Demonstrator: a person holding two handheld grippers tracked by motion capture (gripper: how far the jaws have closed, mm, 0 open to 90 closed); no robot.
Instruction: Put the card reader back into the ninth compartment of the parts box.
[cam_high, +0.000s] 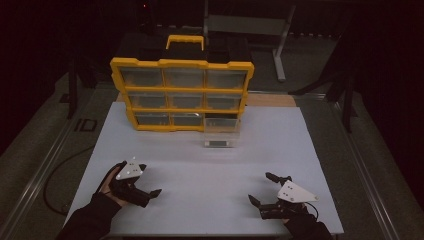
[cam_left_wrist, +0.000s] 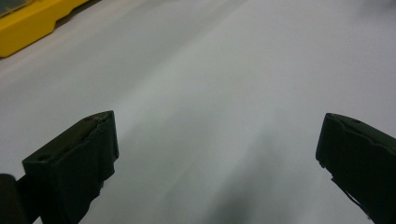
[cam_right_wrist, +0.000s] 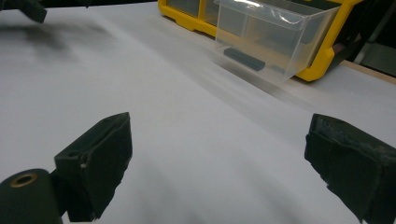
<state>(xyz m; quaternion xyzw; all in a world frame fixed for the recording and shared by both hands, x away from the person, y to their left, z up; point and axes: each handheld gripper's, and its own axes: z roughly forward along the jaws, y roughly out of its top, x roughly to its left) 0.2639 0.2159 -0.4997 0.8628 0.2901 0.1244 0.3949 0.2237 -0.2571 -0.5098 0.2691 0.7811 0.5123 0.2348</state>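
Observation:
A yellow organizer (cam_high: 182, 93) with clear drawers stands upright at the back of the white board (cam_high: 200, 175). One clear drawer (cam_high: 220, 132) is drawn out at its lower right and rests on the board; in the right gripper view this drawer (cam_right_wrist: 273, 35) holds a flat dark piece (cam_right_wrist: 243, 59). My left gripper (cam_high: 150, 179) lies at the front left, jaws wide apart, nothing between them (cam_left_wrist: 217, 149). At the front right, my right gripper (cam_high: 259, 187) is open too and points toward the drawer (cam_right_wrist: 217, 158).
The organizer's yellow corner (cam_left_wrist: 25, 25) shows at the upper left of the left gripper view. A metal frame (cam_high: 280, 30) stands on the dark floor behind the table. A cable (cam_high: 55, 180) runs along the table's left side.

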